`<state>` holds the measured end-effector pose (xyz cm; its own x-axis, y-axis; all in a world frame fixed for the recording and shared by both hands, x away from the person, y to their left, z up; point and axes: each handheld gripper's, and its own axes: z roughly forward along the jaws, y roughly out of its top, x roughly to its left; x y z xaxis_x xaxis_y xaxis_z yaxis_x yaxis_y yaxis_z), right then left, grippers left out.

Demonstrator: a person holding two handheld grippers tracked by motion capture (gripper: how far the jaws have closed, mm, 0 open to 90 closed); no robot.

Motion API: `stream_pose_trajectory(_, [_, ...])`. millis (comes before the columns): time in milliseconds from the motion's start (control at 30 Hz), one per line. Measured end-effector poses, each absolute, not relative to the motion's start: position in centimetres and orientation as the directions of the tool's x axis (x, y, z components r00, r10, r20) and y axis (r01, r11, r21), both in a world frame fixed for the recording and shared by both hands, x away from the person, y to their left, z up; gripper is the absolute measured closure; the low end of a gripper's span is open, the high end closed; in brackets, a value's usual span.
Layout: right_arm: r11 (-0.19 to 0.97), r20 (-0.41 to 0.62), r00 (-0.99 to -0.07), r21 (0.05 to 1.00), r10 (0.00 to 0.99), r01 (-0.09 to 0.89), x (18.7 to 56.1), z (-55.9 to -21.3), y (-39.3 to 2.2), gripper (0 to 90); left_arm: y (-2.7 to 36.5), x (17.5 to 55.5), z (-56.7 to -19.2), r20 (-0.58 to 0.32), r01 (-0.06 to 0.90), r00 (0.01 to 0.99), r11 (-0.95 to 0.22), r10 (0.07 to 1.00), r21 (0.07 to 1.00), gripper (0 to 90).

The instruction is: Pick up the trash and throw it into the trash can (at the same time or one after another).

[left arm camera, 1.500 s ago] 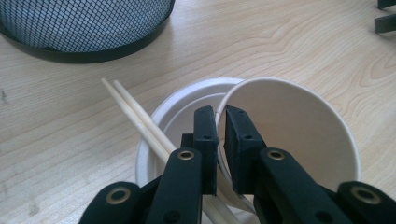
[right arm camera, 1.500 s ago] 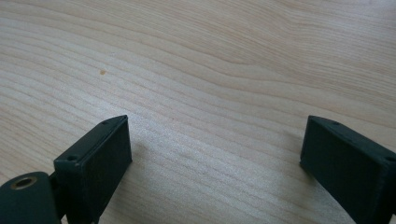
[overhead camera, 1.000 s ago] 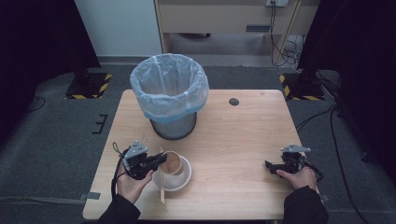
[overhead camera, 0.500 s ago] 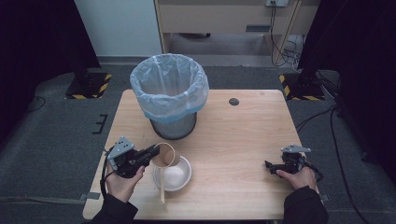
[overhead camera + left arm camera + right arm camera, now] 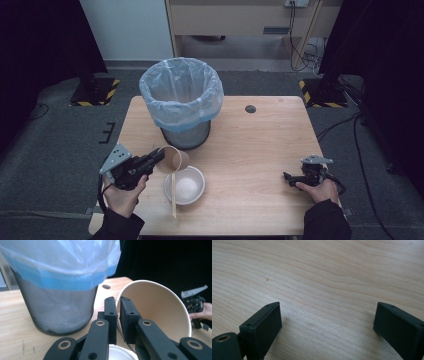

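The left gripper (image 5: 159,156) has its jaws pinched on the rim wall of a brown paper cup (image 5: 174,159), one jaw inside and one outside. The cup is tipped on its side above the light wooden desk (image 5: 260,150), between a wire-mesh waste bin lined with a pale blue plastic bag (image 5: 181,100) and a white round bowl (image 5: 185,185), its mouth facing the right side of the desk. A thin wooden stick (image 5: 173,195) lies across the bowl's left rim. The right gripper (image 5: 287,176) rests low over bare desk, well apart from the cup, jaws spread wide with nothing between them.
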<state>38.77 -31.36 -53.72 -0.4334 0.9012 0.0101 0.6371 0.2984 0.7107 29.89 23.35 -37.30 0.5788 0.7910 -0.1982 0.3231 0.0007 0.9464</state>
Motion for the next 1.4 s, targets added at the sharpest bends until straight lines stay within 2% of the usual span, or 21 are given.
stream_pose_trajectory(767, [0.298, 0.010, -0.438, 0.720, 0.899, 0.627, 38.7, -53.8, -31.4, 7.2, 25.3, 28.7, -32.5, -0.183, 0.170, 0.571, 0.103, 0.800, 0.980, 83.9])
stream_pose_trajectory(1400, [0.304, 0.007, -0.444, 0.718, 0.896, 0.626, 38.8, -53.9, -31.4, 6.0, 25.1, 31.2, -28.7, -0.166, 0.104, 0.555, 0.131, 0.815, 0.986, 84.0])
